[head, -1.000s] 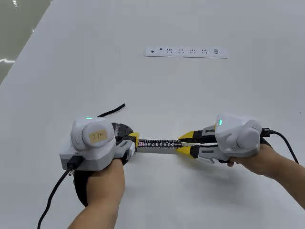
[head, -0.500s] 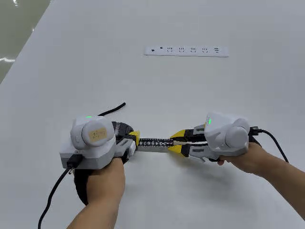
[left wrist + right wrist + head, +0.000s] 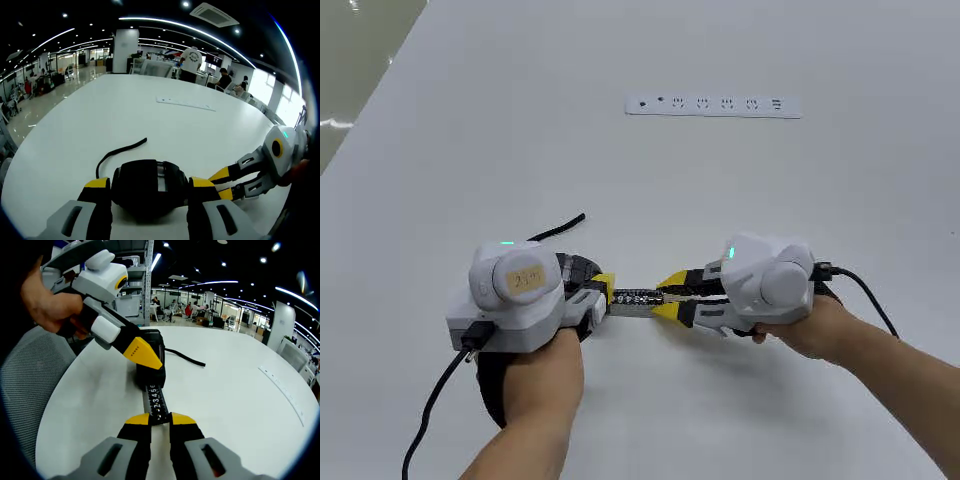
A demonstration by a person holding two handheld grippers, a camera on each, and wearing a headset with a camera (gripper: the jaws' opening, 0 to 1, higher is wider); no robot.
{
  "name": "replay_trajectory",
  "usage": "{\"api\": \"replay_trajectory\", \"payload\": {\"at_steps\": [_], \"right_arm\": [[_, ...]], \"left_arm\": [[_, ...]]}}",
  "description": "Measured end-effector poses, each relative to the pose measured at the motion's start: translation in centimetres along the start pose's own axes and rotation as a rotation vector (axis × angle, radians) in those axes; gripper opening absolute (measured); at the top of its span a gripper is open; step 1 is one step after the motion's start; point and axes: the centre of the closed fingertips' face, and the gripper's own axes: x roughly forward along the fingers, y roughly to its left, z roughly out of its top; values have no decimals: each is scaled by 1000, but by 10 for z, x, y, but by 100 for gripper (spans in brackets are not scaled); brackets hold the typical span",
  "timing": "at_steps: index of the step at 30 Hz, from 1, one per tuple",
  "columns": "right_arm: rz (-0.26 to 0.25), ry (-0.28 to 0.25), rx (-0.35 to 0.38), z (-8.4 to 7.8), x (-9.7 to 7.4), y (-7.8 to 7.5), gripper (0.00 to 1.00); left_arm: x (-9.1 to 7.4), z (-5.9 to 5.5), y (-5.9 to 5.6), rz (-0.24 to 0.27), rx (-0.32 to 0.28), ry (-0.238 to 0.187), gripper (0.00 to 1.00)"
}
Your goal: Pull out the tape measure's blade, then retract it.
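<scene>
Tape measure [image 3: 145, 187] sits on the white bench [image 3: 520, 150], its black case clamped between the yellow-tipped jaws of the left gripper [image 3: 150, 184]. Blade [image 3: 156, 401] is out a short way, numbers up, running to the right gripper [image 3: 160, 419], whose jaws are pinched together on its end. Black strap [image 3: 122, 150] trails from the case across the bench. Power strip [image 3: 712, 105] lies well beyond.
</scene>
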Motion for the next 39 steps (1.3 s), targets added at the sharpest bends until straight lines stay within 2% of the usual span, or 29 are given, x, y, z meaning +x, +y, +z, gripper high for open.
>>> {"api": "replay_trajectory", "payload": {"at_steps": [22,39], "right_arm": [[13,-8,-10,21,33,8,12],[8,6,-34,18,36,9,12]], "left_arm": [[0,0,1,-2,-12,-2,57],[-1,-3,-2,4,7,-18,58]]}}
